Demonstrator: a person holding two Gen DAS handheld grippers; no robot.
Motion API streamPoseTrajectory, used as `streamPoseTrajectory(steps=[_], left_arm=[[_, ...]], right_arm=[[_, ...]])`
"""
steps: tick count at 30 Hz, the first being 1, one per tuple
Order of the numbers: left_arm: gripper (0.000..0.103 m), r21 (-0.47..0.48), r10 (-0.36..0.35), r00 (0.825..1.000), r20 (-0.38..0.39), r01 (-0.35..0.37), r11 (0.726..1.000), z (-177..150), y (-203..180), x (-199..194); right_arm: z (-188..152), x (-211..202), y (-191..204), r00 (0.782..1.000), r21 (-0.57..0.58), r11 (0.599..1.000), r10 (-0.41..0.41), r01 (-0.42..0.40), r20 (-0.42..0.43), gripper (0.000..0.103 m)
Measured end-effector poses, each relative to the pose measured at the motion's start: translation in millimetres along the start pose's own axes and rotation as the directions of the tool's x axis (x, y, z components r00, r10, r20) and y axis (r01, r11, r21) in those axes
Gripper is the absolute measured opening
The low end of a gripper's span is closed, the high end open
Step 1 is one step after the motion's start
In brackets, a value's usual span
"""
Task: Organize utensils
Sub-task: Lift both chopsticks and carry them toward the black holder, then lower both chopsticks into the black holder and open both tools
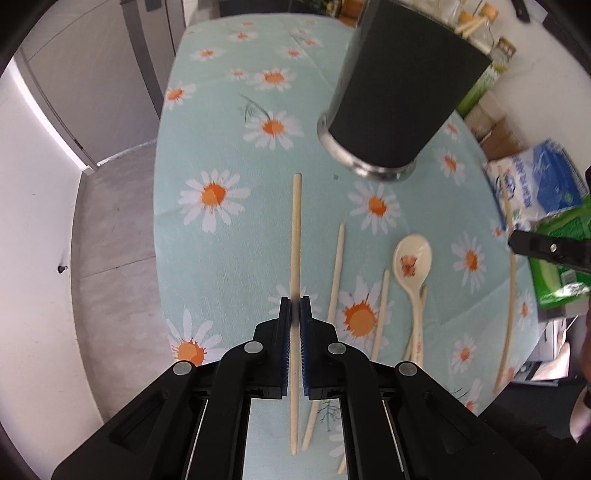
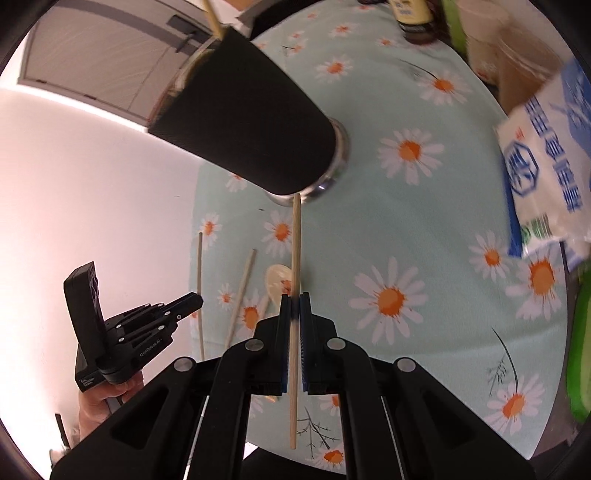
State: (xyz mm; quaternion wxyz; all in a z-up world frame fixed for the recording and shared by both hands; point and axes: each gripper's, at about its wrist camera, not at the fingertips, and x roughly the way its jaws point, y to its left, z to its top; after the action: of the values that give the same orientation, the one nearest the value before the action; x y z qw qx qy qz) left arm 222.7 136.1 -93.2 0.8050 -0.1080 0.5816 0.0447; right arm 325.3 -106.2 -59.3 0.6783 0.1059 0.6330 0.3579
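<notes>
A tall black cup stands mid-bench on the daisy cloth, blocking the far centre. Loose chopsticks and a spoon lie scattered near it. Packages crowd the right edge. Open cloth stretches to the cup's left.

Home kitchen: daisy tablecloth, jars

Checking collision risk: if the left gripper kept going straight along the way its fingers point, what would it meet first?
Probably the daisy tablecloth, just left of the black holder. The left gripper, shut on a chopstick, points steeply down; depth is unclear.
</notes>
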Motion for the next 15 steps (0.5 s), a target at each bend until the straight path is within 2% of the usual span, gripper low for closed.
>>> streamPoseTrajectory(steps=[4, 7, 11, 15], left_arm=[[0.004, -0.031, -0.031, 0.997, 0.074, 0.033, 0.999, 4, -8, -20], [0.004, -0.039, -0.054, 0.988, 0.144, 0.060, 0.997, 9, -17, -40], [0.004, -0.046, -0.089, 0.965, 0.248, 0.103, 0.994, 17, -26, -65], [0.004, -0.024, -0.117, 0.937, 0.328, 0.132, 0.991, 30, -32, -81]], right_arm=[[4, -10, 21, 0.998, -0.115, 0.993, 0.006, 0.001, 0.056, 0.006], [9, -18, 38, 0.994, -0.195, 0.981, 0.019, 0.002, 0.105, 0.006], [17, -27, 56, 0.985, -0.283, 0.959, 0.058, -0.010, 0.162, 0.006], [31, -39, 71, 0.966, -0.356, 0.934, 0.099, -0.007, 0.241, 0.006]])
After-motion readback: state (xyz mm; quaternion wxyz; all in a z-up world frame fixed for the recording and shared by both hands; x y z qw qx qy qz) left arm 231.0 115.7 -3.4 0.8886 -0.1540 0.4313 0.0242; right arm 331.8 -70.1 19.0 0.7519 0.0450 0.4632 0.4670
